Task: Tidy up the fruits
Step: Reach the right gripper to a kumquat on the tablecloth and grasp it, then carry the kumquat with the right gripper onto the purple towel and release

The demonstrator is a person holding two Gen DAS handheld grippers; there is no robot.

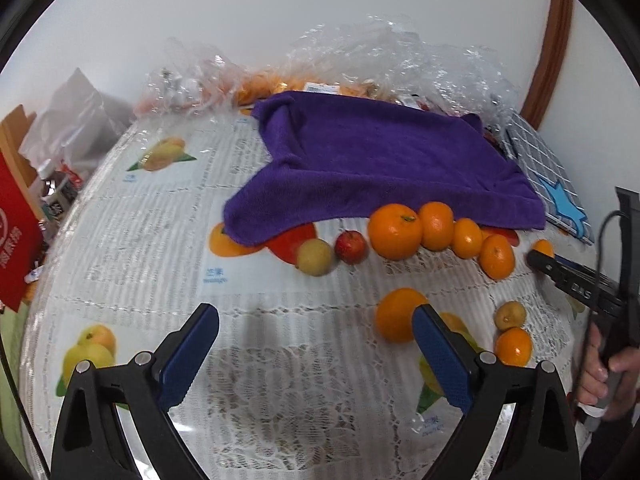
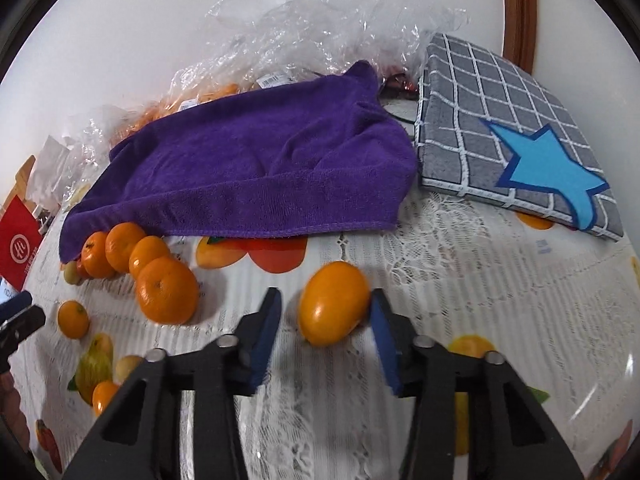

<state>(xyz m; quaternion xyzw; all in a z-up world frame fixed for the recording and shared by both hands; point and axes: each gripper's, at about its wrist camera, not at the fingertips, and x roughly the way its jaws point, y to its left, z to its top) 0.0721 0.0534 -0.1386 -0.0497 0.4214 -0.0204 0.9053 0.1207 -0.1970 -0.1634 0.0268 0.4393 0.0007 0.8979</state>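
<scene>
While the right gripper [image 2: 324, 324] points down at the counter [image 2: 460, 280], its jaws stand partly closed around an orange [image 2: 334, 302]; the right pad touches the fruit, and a gap shows at the left pad. No grip is made, and the orange lies on the lace cloth. The left gripper [image 1: 316, 352] has its jaws spread wide with nothing between them; another orange [image 1: 394, 314] sits just behind its right finger. Farther out, a row of oranges [image 1: 436, 232] lies along the edge of a purple towel [image 1: 380, 168], with a small red fruit [image 1: 351, 247] beside them. A grey checked mat [image 2: 500, 128] lies right of the towel.
</scene>
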